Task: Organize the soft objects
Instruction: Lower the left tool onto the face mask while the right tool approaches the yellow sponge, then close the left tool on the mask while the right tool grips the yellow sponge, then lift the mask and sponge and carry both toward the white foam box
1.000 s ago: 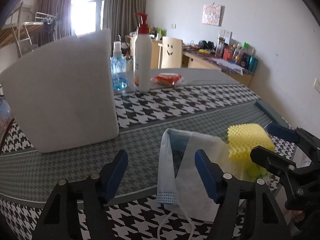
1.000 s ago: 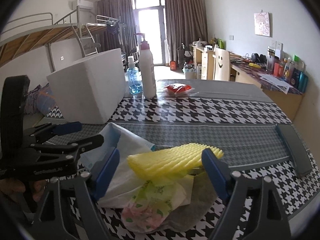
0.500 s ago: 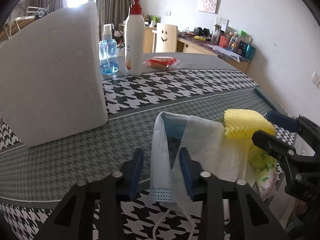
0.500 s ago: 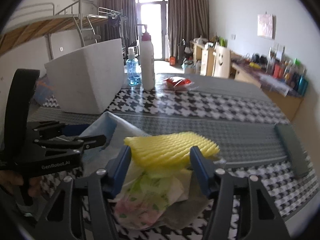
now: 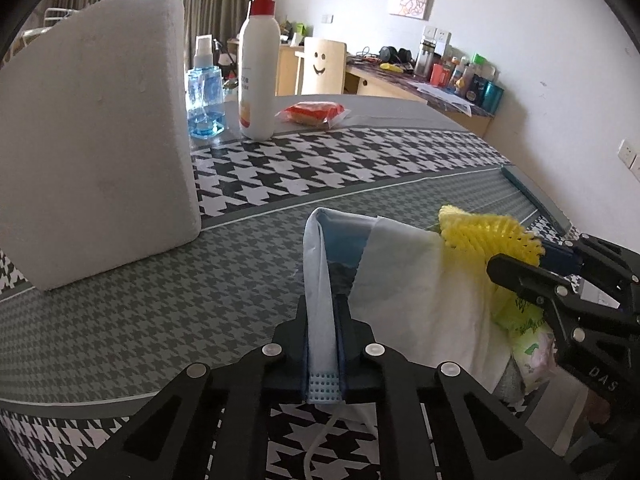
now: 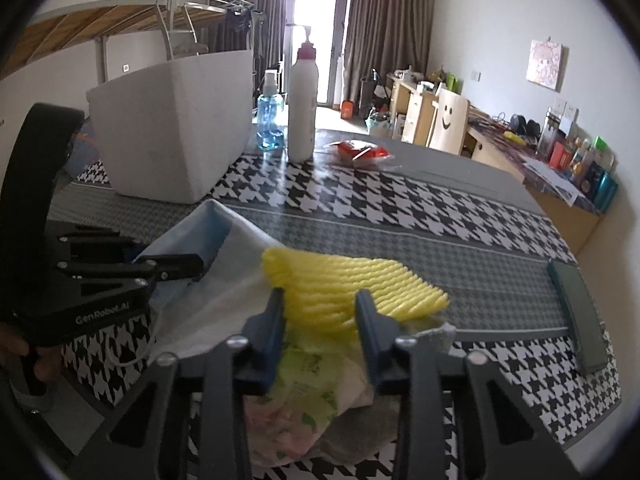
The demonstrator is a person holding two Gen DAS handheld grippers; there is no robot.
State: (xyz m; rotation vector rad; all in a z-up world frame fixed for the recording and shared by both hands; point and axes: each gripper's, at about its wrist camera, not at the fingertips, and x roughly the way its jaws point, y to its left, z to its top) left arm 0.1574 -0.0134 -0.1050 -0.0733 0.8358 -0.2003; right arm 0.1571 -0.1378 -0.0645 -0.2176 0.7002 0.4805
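A pile of soft things lies at the near table edge. My left gripper (image 5: pixel 322 320) is shut on the folded edge of a blue and white face mask (image 5: pixel 318 264), also seen in the right wrist view (image 6: pixel 208 236). My right gripper (image 6: pixel 320 316) is shut on a yellow foam net (image 6: pixel 348 284), which also shows in the left wrist view (image 5: pixel 484 236). Under the net lie a green printed tissue pack (image 6: pixel 304 376) and a grey cloth (image 6: pixel 352 436). A white foam box (image 5: pixel 96 136) stands at the back left.
A white pump bottle (image 5: pixel 258 68), a blue spray bottle (image 5: pixel 205 92) and a red snack packet (image 5: pixel 314 114) stand behind the box. A dark green flat case (image 6: pixel 576 312) lies at the table's right edge. The houndstooth cloth (image 5: pixel 320 168) covers the table.
Both grippers have closed from open: the left on the face mask's edge, the right on the yellow foam net. Both moved forward slightly.
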